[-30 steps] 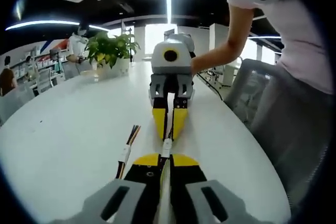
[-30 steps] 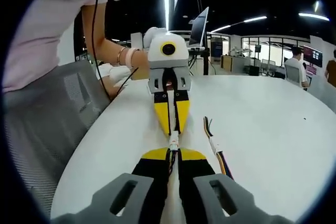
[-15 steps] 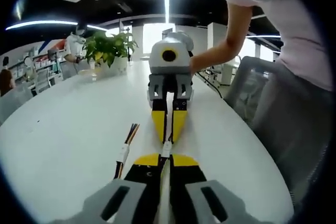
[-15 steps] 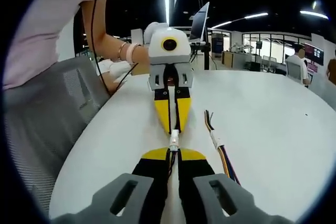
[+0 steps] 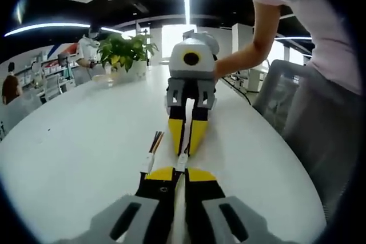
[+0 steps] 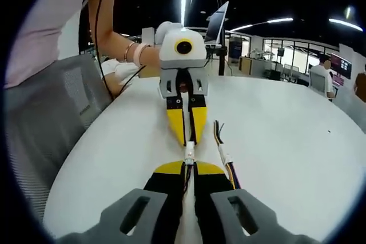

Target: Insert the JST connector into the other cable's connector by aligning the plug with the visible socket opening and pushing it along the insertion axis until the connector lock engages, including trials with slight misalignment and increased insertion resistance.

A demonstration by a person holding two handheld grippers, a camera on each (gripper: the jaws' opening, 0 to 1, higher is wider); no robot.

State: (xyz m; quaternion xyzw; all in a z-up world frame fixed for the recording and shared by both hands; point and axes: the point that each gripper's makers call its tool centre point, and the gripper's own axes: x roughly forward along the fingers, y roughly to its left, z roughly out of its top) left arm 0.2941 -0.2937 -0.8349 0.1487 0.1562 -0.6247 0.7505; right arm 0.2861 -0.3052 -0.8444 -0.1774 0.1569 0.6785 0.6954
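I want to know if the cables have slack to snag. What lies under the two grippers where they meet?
The white table lies below. A loose bundle of coloured wires rests beside the left gripper. The white connector bridges to the right gripper. The held cables are hidden by the shut jaws.

I see a smooth, faintly glossy white desk (image 5: 74, 141). My left claw (image 5: 182, 171) looks like matt black and yellow plastic. The chair (image 6: 51, 118) back is grey mesh cloth.
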